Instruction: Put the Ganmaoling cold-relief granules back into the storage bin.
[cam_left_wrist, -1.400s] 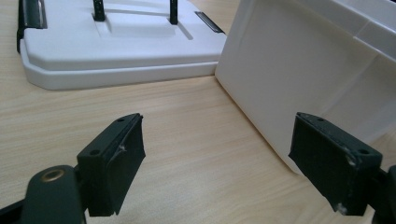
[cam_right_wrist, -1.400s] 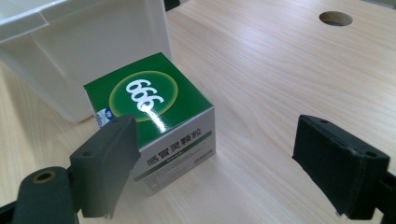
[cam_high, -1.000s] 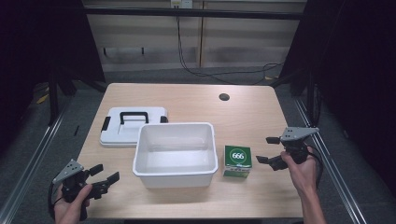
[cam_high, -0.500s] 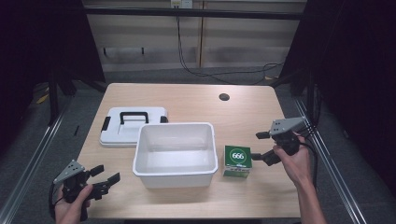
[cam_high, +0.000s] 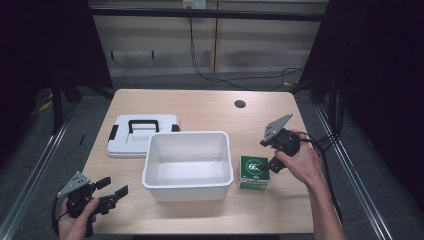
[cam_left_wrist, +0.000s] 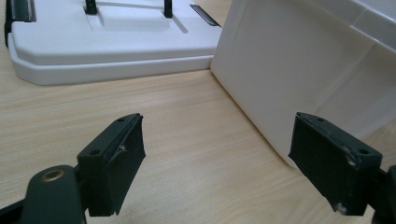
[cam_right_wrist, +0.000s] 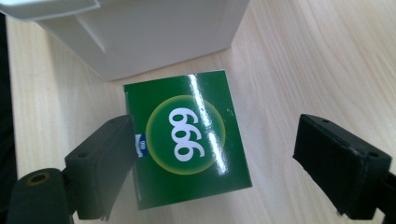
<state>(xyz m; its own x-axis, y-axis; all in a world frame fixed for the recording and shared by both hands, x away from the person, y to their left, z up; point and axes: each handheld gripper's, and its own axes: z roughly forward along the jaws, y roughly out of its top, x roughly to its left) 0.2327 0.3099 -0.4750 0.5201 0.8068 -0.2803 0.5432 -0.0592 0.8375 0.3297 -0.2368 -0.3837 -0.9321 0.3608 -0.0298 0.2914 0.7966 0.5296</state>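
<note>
The left gripper (cam_high: 111, 193) rested low near the front left corner of the table (cam_high: 200, 102), jaws spread and holding nothing, with bare wood between them in its own view. Just past it lay the white lid (cam_high: 142, 135) with its black handle, flat on the wood, and beside that the white bin (cam_high: 189, 165) stood open and empty. To the right of the bin sat the green box (cam_high: 254, 172), upright on the table and marked with white numerals. The right gripper (cam_right_wrist: 224, 158) hung over it, jaws spread wide on either side of the box top; one pad seemed to be nearly against the box edge, though I could not be sure it touched.

As I judged it, the job had barely started: the box was not yet gripped, the bin held nothing, and the lid was off.

The table was pale wood with a dark cable hole (cam_high: 240, 104) near the far edge. Beyond it ran a panelled wall with hanging cables, and darkness on both sides.
</note>
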